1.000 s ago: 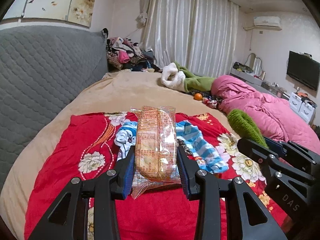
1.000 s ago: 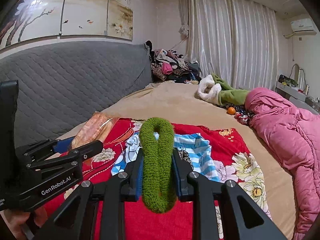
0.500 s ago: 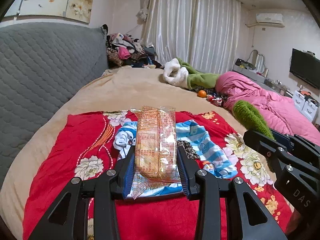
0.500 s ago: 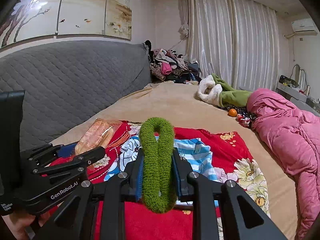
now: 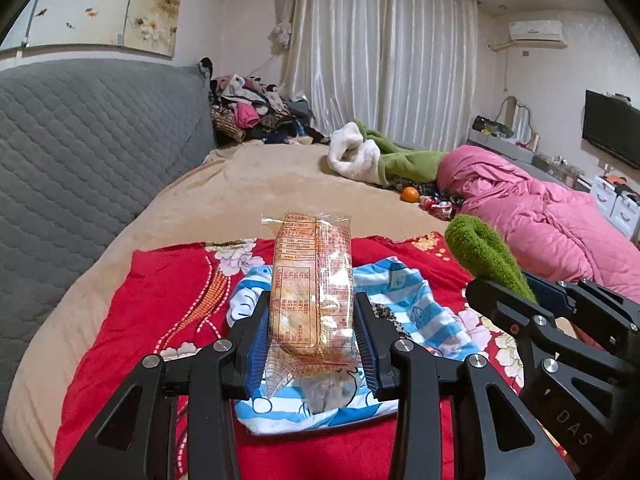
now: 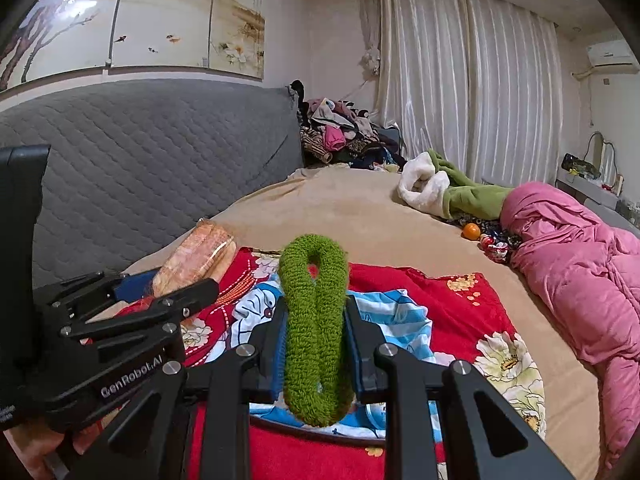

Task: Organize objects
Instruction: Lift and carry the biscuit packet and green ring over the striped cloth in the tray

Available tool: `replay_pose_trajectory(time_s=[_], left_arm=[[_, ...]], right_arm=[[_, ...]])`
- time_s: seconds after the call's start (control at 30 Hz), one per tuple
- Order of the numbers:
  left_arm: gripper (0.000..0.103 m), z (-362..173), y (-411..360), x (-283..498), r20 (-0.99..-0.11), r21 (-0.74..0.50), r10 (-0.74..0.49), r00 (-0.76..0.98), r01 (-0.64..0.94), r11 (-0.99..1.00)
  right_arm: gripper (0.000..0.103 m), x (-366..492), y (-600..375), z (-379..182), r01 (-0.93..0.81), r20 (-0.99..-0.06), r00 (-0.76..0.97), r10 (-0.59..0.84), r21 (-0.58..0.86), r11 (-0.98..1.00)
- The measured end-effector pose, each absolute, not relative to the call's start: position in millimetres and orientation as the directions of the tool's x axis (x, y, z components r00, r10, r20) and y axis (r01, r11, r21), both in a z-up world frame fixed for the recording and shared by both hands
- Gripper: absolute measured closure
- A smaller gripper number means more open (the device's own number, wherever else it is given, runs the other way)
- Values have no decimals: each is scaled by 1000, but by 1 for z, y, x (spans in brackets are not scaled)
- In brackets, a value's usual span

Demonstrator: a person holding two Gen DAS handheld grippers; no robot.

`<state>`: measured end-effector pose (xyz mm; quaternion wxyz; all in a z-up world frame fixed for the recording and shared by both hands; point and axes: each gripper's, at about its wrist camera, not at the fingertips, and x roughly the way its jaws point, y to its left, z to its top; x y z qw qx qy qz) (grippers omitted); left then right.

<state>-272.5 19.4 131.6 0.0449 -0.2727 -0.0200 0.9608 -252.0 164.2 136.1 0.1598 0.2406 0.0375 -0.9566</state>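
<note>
We held the left gripper (image 5: 312, 344) clamped on a packet (image 5: 312, 280) of biscuits in clear wrap, its blue pads pressing the packet's two long sides, the packet standing up and away from us between the fingers. The right gripper (image 6: 314, 352) was closed on a green loop (image 6: 314, 332) of fuzzy cloth, squeezed flat between its pads, the loop's rounded end rising above the fingertips and its lower end hanging below them.

Both grippers hung over a red cloth (image 5: 160, 288) with a flower print, spread on a tan bed (image 5: 256, 184). On that cloth, under the packet and the loop, lay a blue striped garment (image 5: 404, 292) with a cartoon print. In the left view the right gripper and its loop (image 5: 484, 256) stood just to the right; in the right view the left gripper (image 6: 132, 304) and the packet (image 6: 196, 256) stood to the left, the two tools near but apart.

Farther up the bed lay a pink quilt (image 6: 576, 252), a green and white garment (image 6: 448, 188), an orange (image 6: 471, 231) and some small wrapped things beside it. A grey headboard (image 6: 140, 160) ran along the left, with a heap of clothes (image 6: 344, 128) past its end and curtains (image 6: 460, 80) behind.
</note>
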Motion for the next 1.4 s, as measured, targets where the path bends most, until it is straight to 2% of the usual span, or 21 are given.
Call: replay_pose_trajectory(time_s=[1.4], left_arm=[[63, -21, 7, -349, -658, -78, 63, -750, -15, -997]], right_arm=[[78, -342, 160, 8, 319, -626, -725, -287, 63, -946]])
